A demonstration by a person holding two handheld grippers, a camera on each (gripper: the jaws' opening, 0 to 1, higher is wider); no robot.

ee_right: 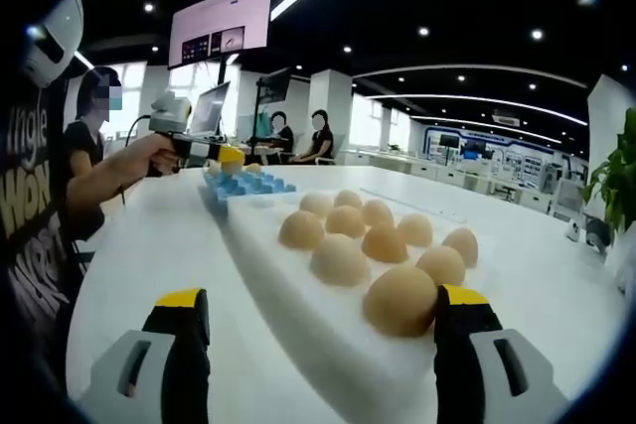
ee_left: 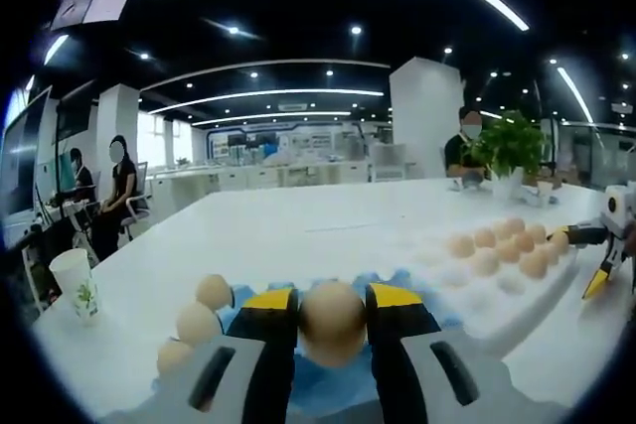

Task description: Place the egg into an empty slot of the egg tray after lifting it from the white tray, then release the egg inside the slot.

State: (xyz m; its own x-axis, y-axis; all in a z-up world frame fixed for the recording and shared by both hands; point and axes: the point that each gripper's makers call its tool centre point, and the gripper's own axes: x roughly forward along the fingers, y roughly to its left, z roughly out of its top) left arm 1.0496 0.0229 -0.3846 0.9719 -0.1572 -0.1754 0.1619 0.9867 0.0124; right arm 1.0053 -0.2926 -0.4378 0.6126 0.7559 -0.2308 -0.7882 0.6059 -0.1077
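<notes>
Above the blue egg tray [ee_left: 417,290], I'm clamping an egg [ee_left: 333,320] in the left gripper [ee_left: 333,330] for slotting; right gripper [ee_right: 318,330] gaping beside the white tray [ee_right: 298,315].

bare tabletop [ee_right: 149,245] beside white tray [ee_right: 298,325]

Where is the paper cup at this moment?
In the left gripper view, the paper cup stands near the white table's left edge, left of the eggs in the blue egg tray.
</notes>
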